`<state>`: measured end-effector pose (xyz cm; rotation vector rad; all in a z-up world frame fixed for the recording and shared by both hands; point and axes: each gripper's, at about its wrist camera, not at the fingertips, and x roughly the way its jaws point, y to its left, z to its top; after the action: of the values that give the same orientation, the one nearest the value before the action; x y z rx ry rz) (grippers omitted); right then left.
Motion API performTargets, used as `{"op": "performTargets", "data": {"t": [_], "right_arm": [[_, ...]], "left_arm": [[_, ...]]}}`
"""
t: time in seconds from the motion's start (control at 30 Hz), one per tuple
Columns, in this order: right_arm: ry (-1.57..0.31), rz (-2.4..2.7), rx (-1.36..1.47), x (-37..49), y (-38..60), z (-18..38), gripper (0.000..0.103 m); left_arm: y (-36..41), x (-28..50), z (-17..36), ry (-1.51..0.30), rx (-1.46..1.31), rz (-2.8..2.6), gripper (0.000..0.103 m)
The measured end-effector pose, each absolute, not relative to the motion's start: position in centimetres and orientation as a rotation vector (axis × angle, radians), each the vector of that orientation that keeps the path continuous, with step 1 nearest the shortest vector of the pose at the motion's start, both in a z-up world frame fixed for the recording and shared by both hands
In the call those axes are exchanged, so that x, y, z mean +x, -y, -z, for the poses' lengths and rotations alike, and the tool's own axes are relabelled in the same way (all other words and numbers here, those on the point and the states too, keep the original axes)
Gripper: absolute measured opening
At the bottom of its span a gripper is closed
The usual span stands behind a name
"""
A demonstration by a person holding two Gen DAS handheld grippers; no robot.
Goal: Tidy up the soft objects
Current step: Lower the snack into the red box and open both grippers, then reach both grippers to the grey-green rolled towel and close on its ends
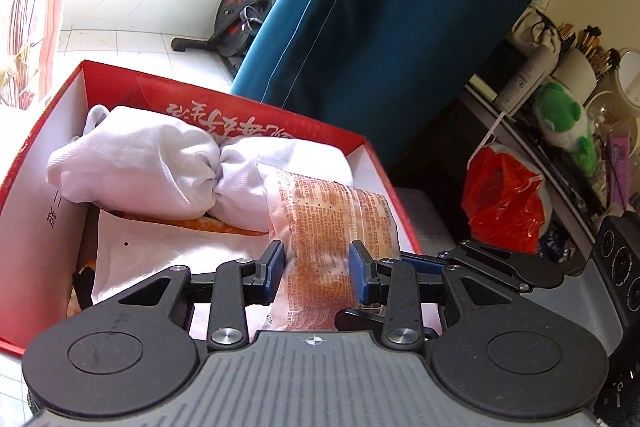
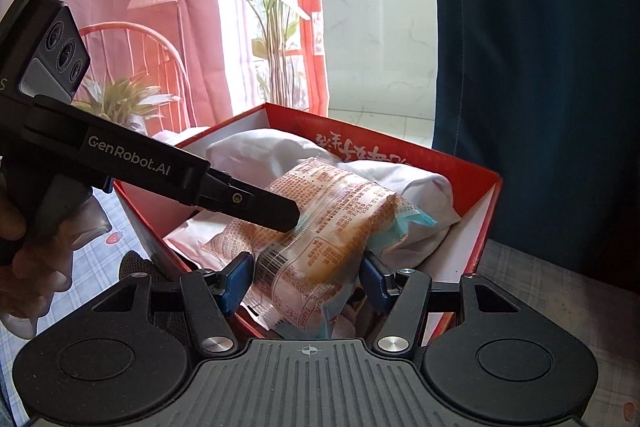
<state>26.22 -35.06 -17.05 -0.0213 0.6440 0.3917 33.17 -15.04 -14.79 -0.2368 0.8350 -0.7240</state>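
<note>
white bundle [image 1: 160, 163] fills box [image 1: 24, 187]; walls hem

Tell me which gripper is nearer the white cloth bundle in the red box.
Left. The left gripper clamps the bread packet partway along, just short of the bundle; the right gripper holds the packet's near end, farther back.

The packet [image 1: 332, 223] was a clear plastic wrapper printed with dense text and a barcode, orange-brown food showing through, crimped teal-edged ends. It sat lifted above the box [image 1: 36, 163], tilted, pinched from two sides. The box was red outside, white inside, open-topped, with white characters along its far wall. Inside it lay a white cloth bundle [image 1: 152, 163], twisted tight at its middle and stretched across the far half. Under the bundle lay white paper [image 1: 168, 247] and something orange, only partly visible.
</note>
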Motion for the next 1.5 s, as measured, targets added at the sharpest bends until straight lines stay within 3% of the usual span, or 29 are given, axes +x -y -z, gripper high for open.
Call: {"op": "performTargets", "data": {"t": [0.37, 0.6, 0.7, 0.97, 1.5], "right_arm": [[-0.654, -0.314, -0.032, 26.2, 36.4, 17.1, 0.055], [-0.636, -0.265, -0.07, 24.6, 37.2, 16.2, 0.055], [-0.629, -0.255, -0.076, 23.5, 37.1, 16.0, 0.055], [-0.597, -0.222, -0.058, 20.7, 36.1, 16.0, 0.055], [-0.553, -0.249, -0.044, 15.4, 33.2, 17.3, 0.055]], "left_arm": [[16.4, 32.6, 16.2, -0.845, -0.072, 0.728, 0.031], [15.1, 30.9, 14.4, -0.729, 0.011, 0.698, 0.033], [14.3, 29.9, 13.6, -0.681, 0.06, 0.679, 0.036], [11.3, 27.0, 12.0, -0.597, 0.123, 0.633, 0.06], [5.6, 22.1, 13.5, -0.565, 0.128, 0.556, 0.062]]}}
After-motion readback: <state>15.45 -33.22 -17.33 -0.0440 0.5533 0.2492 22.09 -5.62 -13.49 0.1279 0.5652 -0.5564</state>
